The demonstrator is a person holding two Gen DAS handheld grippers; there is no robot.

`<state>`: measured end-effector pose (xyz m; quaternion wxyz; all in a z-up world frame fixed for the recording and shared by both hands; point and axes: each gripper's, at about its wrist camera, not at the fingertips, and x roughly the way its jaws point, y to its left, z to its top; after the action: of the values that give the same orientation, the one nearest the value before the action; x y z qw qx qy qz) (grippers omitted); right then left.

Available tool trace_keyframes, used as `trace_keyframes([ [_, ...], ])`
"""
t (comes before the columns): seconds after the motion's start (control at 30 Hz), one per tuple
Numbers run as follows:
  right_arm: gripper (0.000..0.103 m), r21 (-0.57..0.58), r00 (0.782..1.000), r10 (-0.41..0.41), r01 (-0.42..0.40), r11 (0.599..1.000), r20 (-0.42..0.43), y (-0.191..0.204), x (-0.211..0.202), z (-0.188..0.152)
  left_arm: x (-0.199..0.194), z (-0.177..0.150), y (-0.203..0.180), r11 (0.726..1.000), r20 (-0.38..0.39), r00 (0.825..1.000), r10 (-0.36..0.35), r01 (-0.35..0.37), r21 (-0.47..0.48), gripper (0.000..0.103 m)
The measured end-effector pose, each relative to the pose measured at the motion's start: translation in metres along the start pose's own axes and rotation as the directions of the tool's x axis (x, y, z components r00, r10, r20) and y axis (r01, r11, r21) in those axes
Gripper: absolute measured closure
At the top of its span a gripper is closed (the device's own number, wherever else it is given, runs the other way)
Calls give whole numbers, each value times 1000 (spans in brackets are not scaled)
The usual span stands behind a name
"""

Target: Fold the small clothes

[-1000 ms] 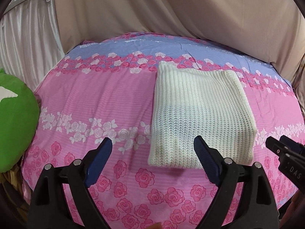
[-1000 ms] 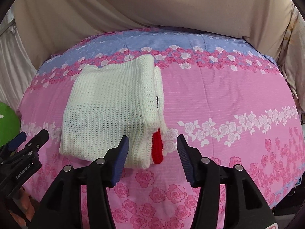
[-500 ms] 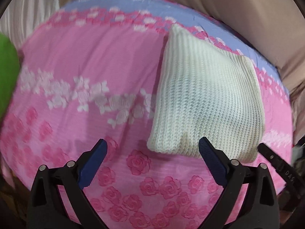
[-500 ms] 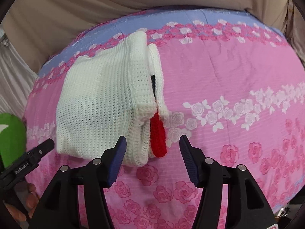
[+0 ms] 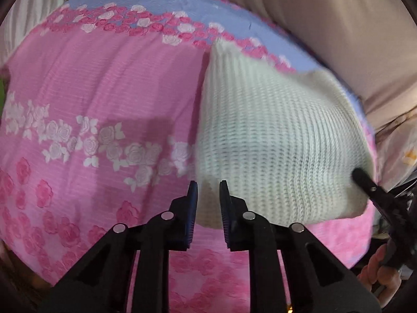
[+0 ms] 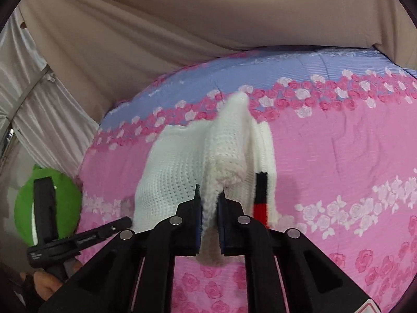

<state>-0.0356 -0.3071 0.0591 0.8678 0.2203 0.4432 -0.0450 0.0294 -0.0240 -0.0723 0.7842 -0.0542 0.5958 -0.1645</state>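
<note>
On the pink rose bedsheet (image 5: 109,83), the white knit sweater (image 5: 273,135) lies a bit to the right of the middle, already folded into a thick stack. Its near edge is up off the bed, and its far edge still rests by the blue stripe.

The left gripper (image 5: 207,190) is nearly closed, with only a thin gap, and it pinches the near left corner of the sweater. The right gripper (image 6: 208,198) is squeezed tight on the near right corner, so the knit bunches up between its blue pads (you can see it squish). A red and black bit (image 6: 260,195) hangs just right of that pinch. A green cushion (image 6: 47,206) sits far off to the left.

I think the next move is to lift the near edge and carry it toward the far edge.

What could go wrong? The stack has many layers, and the pinch may hold only the top ones. Then the lower layers would slip out and the fold would fall open. If one side lifts faster, the sweater would twist and land crooked. Stretchy knit can also sag in the middle.
</note>
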Motion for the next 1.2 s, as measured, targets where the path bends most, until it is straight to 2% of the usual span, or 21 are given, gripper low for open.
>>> trace_keyframes([
  [0.03, 94, 6, 995, -70, 70, 998, -68, -15, 25, -10, 11, -3, 2, 999, -16, 999, 31, -31, 8, 86],
  [0.07, 94, 15, 980, -129, 132, 991, -149, -32, 54, -22, 26, -8, 5, 998, -52, 996, 70, -70, 8, 87],
  [0.1, 91, 35, 968, -146, 157, 987, -206, -45, 76, -33, 34, -13, 9, 997, -72, 994, 80, -81, -4, 89],
  [0.13, 91, 81, 980, -92, 108, 991, -179, -55, 79, -40, 34, -16, 13, 997, -73, 994, 80, -81, -14, 88],
  [0.27, 88, 59, 985, -101, 110, 992, -137, -36, 48, -31, 10, -27, 11, 997, -14, 997, 76, -76, 5, 85],
  [0.37, 88, 38, 990, -118, 121, 992, -71, -28, 19, -34, -7, -32, 1, 999, 36, 999, 35, -36, 27, 74],
  [0.43, 88, 49, 988, -123, 128, 991, -94, -31, 20, -41, 0, -32, -15, 997, 33, 999, 20, -22, 70, 69],
  [0.5, 86, 71, 985, -104, 115, 991, -137, -36, 31, -49, 20, -34, -21, 989, 6, 998, 67, -67, 130, 67],
  [0.57, 82, 96, 980, -64, 83, 992, -190, -41, 48, -51, 37, -34, -13, 986, -21, 994, 106, -102, 130, 67],
  [0.63, 86, 103, 973, -62, 86, 991, -220, -41, 62, -57, 38, -31, -5, 990, -19, 996, 93, -90, 106, 67],
  [0.73, 91, 128, 985, -8, 31, 991, -173, -32, 43, -53, 38, -30, -10, 981, -17, 992, 125, -121, 150, 67],
  [0.77, 92, 101, 986, -28, 45, 994, -161, -29, 40, -53, 39, -28, -14, 979, -13, 991, 132, -128, 157, 66],
  [0.83, 91, 40, 972, -117, 128, 991, -204, -34, 57, -61, 42, -26, -20, 972, 2, 988, 157, -155, 174, 65],
  [0.87, 91, 37, 966, -135, 146, 989, -219, -41, 67, -66, 39, -27, -23, 967, 10, 985, 170, -169, 188, 65],
  [0.93, 90, 98, 973, -107, 129, 987, -203, -46, 60, -66, 35, -26, -32, 959, 30, 982, 184, -186, 213, 61],
  [1.0, 82, 120, 980, -105, 126, 985, -168, -40, 42, -61, 24, -26, -34, 955, 64, 979, 191, -201, 219, 58],
  [1.1, 76, 117, 983, -147, 159, 980, -108, -30, 16, -61, 10, -32, -42, 952, 99, 976, 192, -210, 221, 52],
  [1.17, 71, 107, 978, -191, 199, 974, -82, -21, 8, -62, 1, -33, -48, 949, 140, 971, 193, -221, 226, 45],
  [1.2, 66, 89, 973, -224, 229, 969, -64, -18, 4, -63, -4, -35, -50, 945, 163, 967, 198, -232, 231, 41],
])
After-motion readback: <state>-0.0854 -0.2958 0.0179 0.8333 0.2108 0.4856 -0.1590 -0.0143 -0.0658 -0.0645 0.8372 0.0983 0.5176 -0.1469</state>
